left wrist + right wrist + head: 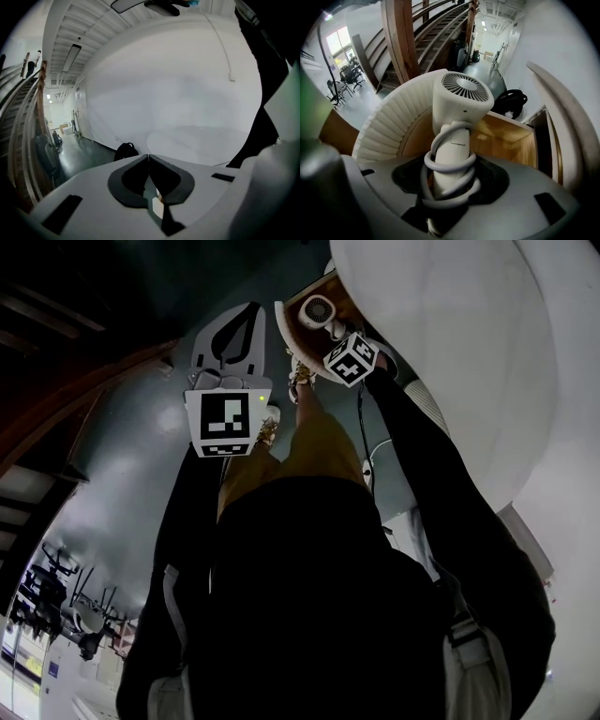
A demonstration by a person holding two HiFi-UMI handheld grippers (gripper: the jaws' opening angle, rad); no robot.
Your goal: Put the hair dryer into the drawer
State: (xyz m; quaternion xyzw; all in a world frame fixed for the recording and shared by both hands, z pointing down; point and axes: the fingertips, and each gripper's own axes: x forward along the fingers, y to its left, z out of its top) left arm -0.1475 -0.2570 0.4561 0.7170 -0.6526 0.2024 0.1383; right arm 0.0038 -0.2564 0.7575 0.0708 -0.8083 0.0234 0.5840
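A white hair dryer stands upright with its grey cord wound round the handle. My right gripper is shut on that handle. The dryer's head sits over the open drawer, which has a wooden inside and a ribbed white curved front. In the head view the hair dryer is at the top, above my right gripper and its marker cube. To the left of it my left gripper is shut with nothing in it. In its own view the left gripper faces a plain white curved wall.
A black backpack lies on the dark floor beyond the drawer. A wooden staircase rises behind. The large white rounded cabinet fills the right side. A loose cord with a white plug hangs in front of it.
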